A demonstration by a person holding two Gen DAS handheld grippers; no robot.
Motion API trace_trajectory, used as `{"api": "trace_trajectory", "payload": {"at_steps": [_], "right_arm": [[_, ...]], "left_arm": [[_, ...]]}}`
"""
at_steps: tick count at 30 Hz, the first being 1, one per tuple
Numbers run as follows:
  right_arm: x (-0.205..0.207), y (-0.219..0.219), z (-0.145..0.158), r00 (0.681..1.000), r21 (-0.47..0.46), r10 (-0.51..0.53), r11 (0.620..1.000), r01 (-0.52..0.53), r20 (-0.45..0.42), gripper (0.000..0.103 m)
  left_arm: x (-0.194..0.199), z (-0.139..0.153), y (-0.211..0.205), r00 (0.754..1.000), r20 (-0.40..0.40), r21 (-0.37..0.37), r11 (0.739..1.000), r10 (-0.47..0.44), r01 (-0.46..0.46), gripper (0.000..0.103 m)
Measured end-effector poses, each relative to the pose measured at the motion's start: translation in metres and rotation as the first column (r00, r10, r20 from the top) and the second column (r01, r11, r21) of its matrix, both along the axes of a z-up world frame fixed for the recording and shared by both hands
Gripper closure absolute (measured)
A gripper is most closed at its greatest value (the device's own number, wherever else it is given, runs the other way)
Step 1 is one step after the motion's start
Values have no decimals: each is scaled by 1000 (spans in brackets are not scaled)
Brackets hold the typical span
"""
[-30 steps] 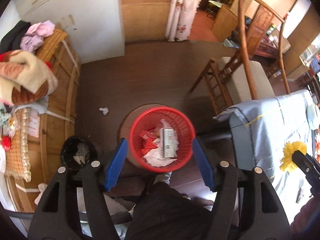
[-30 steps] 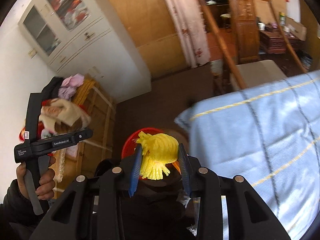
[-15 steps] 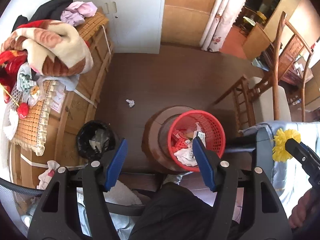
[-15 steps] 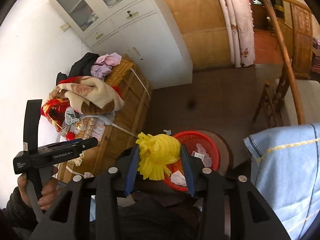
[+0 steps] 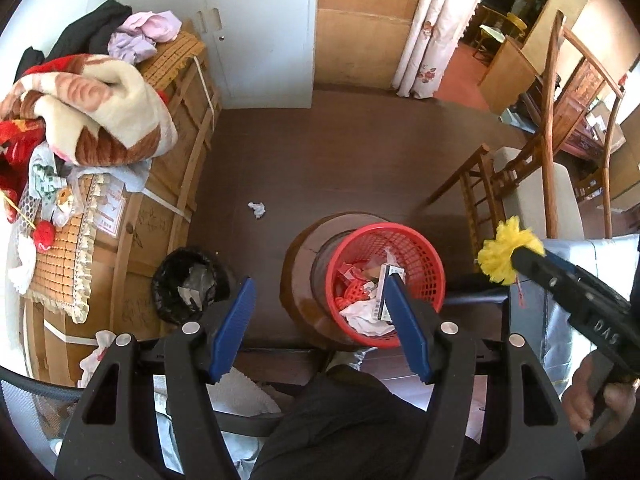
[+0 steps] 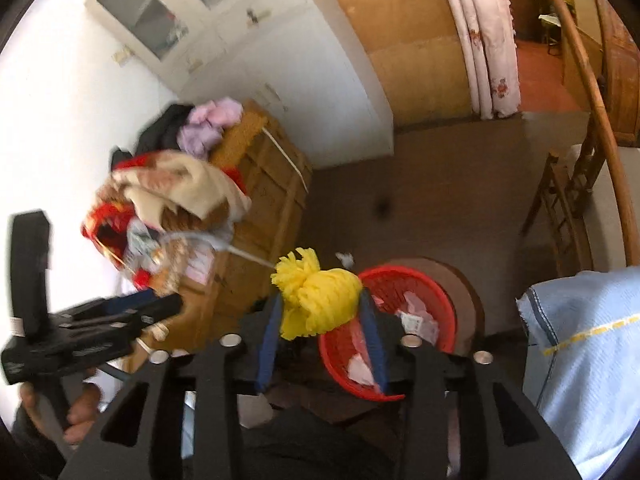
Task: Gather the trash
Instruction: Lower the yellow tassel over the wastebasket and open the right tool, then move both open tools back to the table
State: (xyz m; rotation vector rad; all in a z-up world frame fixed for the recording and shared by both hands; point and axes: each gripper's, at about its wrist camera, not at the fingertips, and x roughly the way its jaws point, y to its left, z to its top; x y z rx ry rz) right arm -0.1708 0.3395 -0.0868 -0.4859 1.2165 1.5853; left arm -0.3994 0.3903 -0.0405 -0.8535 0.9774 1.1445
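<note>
both grippers are chunky black plastic with cutout holes, silver screws at the joints and blue pads (image 5: 232, 328) on the fingers. right gripper (image 5: 520, 258) has white letters on its side. bare skin hands, dark sleeves

Left wrist: high above the round red plastic mesh basket (image 5: 385, 280), looking down.
Right wrist: same basket (image 6: 394, 322), lower, from its right.

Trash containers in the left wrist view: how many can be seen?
2. The red basket stands on a round wooden stool; the black bin stands on the floor to its left, beside the wooden crate. Others may be hidden.
</note>
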Motion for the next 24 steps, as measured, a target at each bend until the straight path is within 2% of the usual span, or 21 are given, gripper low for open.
{"api": "trace_trajectory", "payload": {"at_steps": [1, 5, 10, 16, 21, 24], "right_arm": [[1, -1, -1, 1000, 1, -4, 1000, 4, -2, 37], [5, -3, -1, 1000, 12, -13, 1000, 13, -11, 37], [19, -11, 7, 999, 33, -54, 998, 54, -8, 37], [48, -36, 19, 985, 39, -169, 985, 168, 29, 37], [82, -75, 28, 949, 48, -310, 950, 307, 54, 33], [104, -105, 34, 910, 56, -410, 912, 407, 63, 29]], "left_arm": [[-2, -1, 2, 1000, 2, -5, 1000, 10, -9, 37], [-1, -7, 10, 1000, 4, -26, 1000, 16, -16, 37], [15, -8, 12, 999, 4, -31, 999, -32, 32, 37], [47, -4, 17, 992, 27, -19, 992, -121, 121, 31], [90, 1, 14, 971, 48, -6, 972, -233, 234, 27], [125, 4, 5, 944, 55, 2, 945, -326, 326, 26]]}}
